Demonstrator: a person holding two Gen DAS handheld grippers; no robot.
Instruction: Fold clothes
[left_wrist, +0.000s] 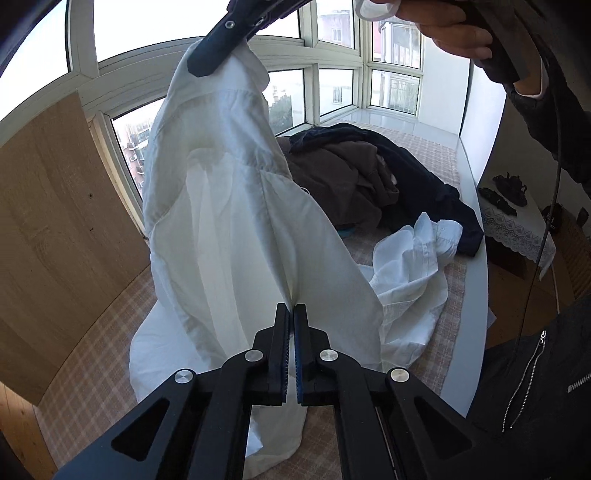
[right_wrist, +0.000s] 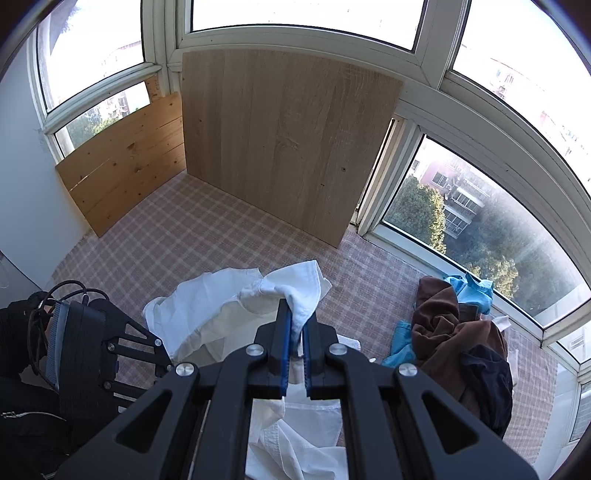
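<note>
White cotton: a thin, creased shirt (left_wrist: 236, 206), held up off the surface between the two tools.
Left gripper (left_wrist: 294, 314): jaws nearly together, blue pads pinching a vertical fold of the shirt at its lower middle; the cloth rises ahead of the tips and drops below them onto the checked cover (left_wrist: 110, 306).
Right gripper (right_wrist: 297, 328): jaws drawn in on a bunched edge of the shirt (right_wrist: 295, 288) that pokes up past the tips. In the left wrist view this tool (left_wrist: 218, 48) sits high, ahead and to the left, with the shirt's top hanging from it.
Shirt, look: translucent against the window light, a seam line crossing the upper part, long soft pleats running down to the left gripper; the hem pools on the cover just under the tool.
Shirt, spare part: a crumpled section with a cuff (left_wrist: 439, 236) lies on the cover right of the left gripper, probably a sleeve of the same shirt, though the join is hard to trace.
Pile of clothes (left_wrist: 369, 181): brown and dark navy, beyond the shirt; from the right gripper it lies to the right, with light blue cloth (right_wrist: 469, 291) beside it.
Wooden board (right_wrist: 280, 144): upright, ahead of the right gripper.
Hand (left_wrist: 450, 33): at the top edge, cut off by the frame.
Hidden: the shirt's front and buttons.
</note>
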